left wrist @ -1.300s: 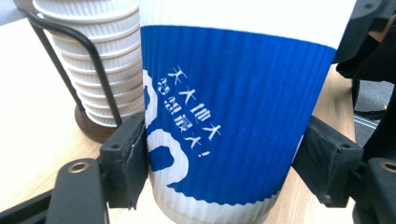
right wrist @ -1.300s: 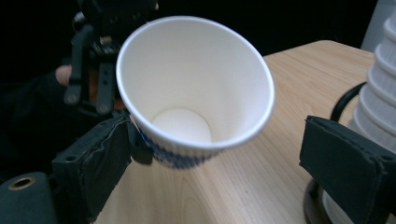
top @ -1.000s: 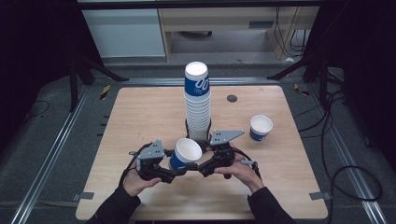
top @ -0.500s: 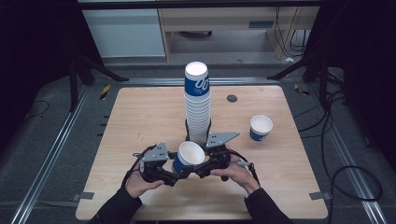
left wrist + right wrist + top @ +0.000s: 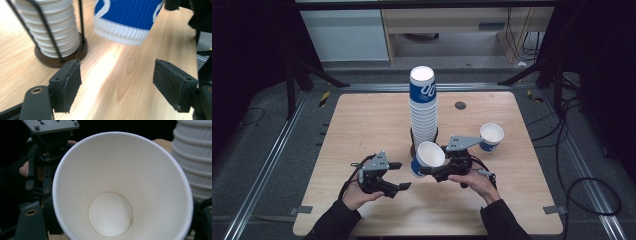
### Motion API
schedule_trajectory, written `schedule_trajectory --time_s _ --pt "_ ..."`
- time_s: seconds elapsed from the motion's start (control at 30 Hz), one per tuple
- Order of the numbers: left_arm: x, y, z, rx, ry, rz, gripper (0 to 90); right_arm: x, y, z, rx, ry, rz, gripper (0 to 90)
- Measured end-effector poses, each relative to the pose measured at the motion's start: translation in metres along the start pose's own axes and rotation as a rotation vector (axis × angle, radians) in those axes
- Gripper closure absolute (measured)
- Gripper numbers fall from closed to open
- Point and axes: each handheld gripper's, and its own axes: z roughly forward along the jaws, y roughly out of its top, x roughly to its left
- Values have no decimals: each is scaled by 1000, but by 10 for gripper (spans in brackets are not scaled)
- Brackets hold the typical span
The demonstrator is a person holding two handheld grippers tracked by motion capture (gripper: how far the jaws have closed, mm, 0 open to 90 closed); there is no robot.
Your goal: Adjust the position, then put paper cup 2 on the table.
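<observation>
held cup [image 5: 428, 156] tilted beside tall cup stack [image 5: 422, 107], spare cup [image 5: 490, 136] right

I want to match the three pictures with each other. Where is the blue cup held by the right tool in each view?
High view: the held cup is at centre, tilted, in front of the cup stack.
Left gripper view: its blue ribbed wall is at top centre, above the table.
Right gripper view: its white inside faces the camera.
Shared landmark: the cup stack, at upper left in the left gripper view and at the right edge in the right gripper view.
</observation>
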Motion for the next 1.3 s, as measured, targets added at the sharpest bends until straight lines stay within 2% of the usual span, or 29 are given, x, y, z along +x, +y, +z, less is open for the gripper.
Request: schedule_trajectory --time_s 0.17,0.3,0.43,0.97,1.3 --pt "11 -3 -8 -13 51 -45 216 -4 -1 -8 41 -94 -16 202" --pt "19 -6 -15 -23 101 -87 209 -8 -2 -16 47 -149 -12 202" --pt "25 -7 -21 -33 134 -119 201 -12 -3 -24 57 -218 -4 202" --pt "37 -12 -34 -41 219 -178 189 -30 -11 -56 122 -463 66 201" --pt "45 -15 -40 -46 267 -213 184 -37 -21 -73 163 -555 100 198"
